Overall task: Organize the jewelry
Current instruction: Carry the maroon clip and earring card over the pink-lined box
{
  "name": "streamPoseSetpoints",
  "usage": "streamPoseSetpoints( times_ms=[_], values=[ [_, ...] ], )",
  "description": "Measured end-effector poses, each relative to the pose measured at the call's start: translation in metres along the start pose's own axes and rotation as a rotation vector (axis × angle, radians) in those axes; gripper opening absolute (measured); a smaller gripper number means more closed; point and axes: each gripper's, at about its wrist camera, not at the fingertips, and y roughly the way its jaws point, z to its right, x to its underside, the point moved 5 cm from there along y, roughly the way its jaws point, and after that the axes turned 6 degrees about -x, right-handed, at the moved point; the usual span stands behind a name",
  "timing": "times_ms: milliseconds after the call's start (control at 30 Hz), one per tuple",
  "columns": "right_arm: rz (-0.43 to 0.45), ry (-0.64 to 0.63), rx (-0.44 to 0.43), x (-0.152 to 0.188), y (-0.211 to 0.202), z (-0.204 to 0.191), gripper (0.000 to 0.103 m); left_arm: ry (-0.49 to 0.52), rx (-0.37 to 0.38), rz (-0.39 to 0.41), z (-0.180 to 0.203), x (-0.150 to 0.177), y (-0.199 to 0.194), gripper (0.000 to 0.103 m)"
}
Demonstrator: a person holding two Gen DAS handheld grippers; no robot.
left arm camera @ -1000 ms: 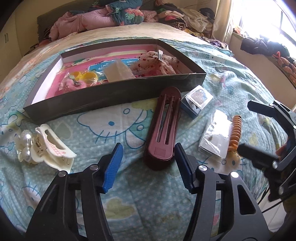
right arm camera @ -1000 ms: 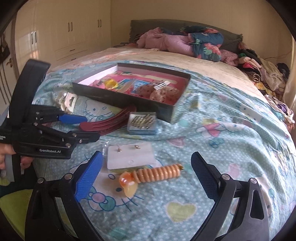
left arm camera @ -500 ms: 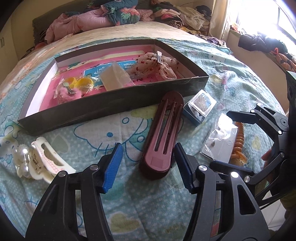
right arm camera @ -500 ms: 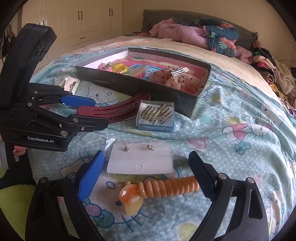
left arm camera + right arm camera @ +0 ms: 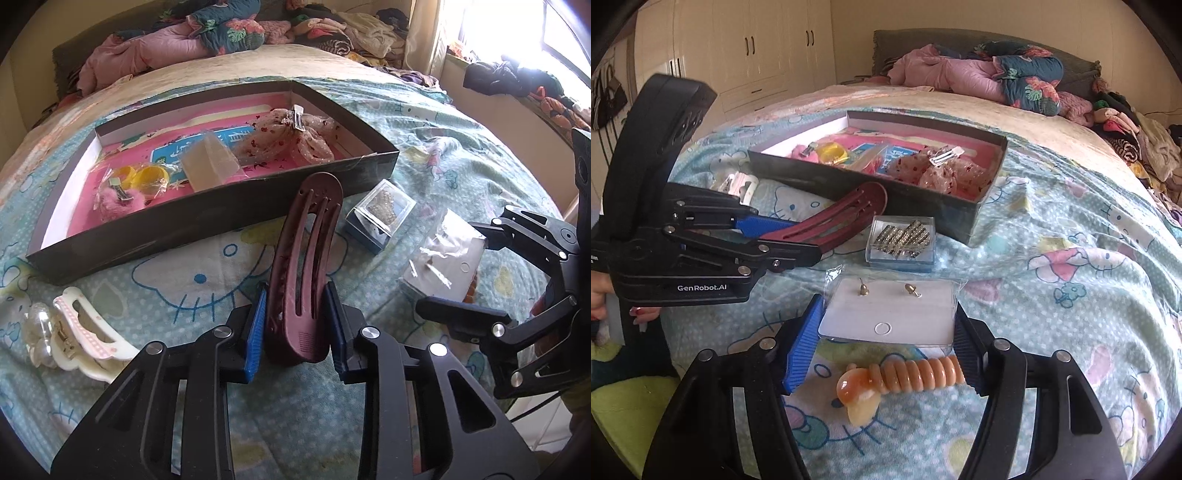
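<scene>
Left hand-held gripper [image 5: 295, 325]: closed narrowly on the near end of the maroon hair clip [image 5: 303, 266], both blue pads [image 5: 255, 332] pressed against its sides; the clip is seen lying along the bedspread with its far end close to the box wall.
Right hand-held gripper [image 5: 886, 336]: narrowed around the bagged earring card [image 5: 886, 314], a pad at each short edge; the left pad is seen touching the bag, contact on the right cannot be told for certain.
Orange spiral hair tie [image 5: 905, 376]: found between the right fingers, just nearer than the card, resting on the bedspread.
White claw clip [image 5: 85, 332]: left of the left gripper, on the bedspread, with a clear beaded piece touching its left side.
Clear case of small clips [image 5: 901, 240]: just beyond the earring card, just beside the box's near wall.
Dark box [image 5: 207, 221]: laid open on the bed beyond the clip; pink lining is noted inside.
Box contents: yellow rings [image 5: 147, 175] and a pink fluffy clip [image 5: 118, 197] at left, a clear packet [image 5: 210, 166] in the middle, a dotted sheer bow [image 5: 291, 142] with a metal clip at right.
Bed [image 5: 1052, 229]: covered by a cartoon-cat bedspread; heaped clothes [image 5: 979, 74] are seen at the far end.
</scene>
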Motion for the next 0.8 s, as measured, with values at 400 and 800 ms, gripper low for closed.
streamPoseSetpoints(
  times_ms=[400, 800],
  values=[
    [0.040, 0.000, 0.019, -0.008, -0.026, -0.010, 0.063, -0.028, 0.021, 0.055, -0.003, 0.003, -0.029, 0.022],
    [0.074, -0.010, 0.048, -0.030, -0.039, -0.027, 0.063, -0.092, -0.005, 0.133, -0.027, -0.006, -0.062, 0.022]
  ],
)
